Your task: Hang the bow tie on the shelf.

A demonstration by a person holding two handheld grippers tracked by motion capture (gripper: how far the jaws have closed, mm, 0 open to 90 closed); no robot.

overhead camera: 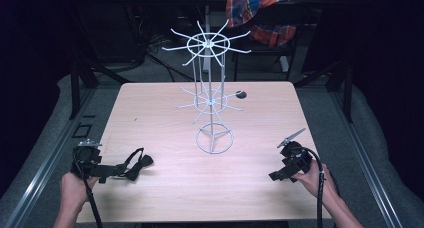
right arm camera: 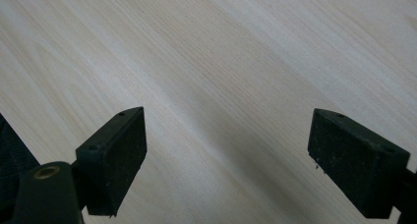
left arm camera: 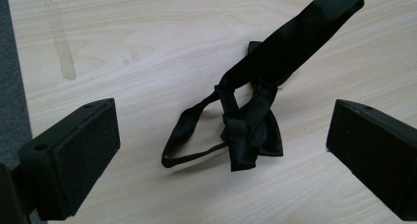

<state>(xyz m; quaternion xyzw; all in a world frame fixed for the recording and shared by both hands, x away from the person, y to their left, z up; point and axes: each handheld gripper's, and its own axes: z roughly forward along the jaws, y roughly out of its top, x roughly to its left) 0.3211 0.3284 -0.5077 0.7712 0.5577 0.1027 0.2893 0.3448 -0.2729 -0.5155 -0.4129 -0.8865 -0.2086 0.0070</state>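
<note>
The bow tie (overhead camera: 134,164) lies flat on the table (overhead camera: 165,198), toward the table's 8 o'clock area in the high view. Its long axis runs from 8 o'clock to 2 o'clock in that view: the knotted bow end points to 2 o'clock, and the strap loop trails back to 8 o'clock, toward the left claw (overhead camera: 107,171).

In the left gripper view, the bow tie (left arm camera: 255,116) sits between and beyond the two jaws. One broad band rises toward 1 o'clock, the bow lies near centre, and a thin strap loop extends toward 8 o'clock.

The left claw (left arm camera: 221,160) stands wide. Its pads are well apart from the fabric on both sides and touch nothing.

The right claw (overhead camera: 274,176) rests near the table's 4 o'clock area in the high view, held by the person's right hand (overhead camera: 312,178). In the right gripper view, the right claw (right arm camera: 226,155) also stands wide, with bare table (right arm camera: 221,62) between the jaws.

A white wire rack (overhead camera: 212,95) stands upright at the table's centre, toward 12 o'clock from the bow tie and well apart from it. Its hooks carry nothing.
</note>
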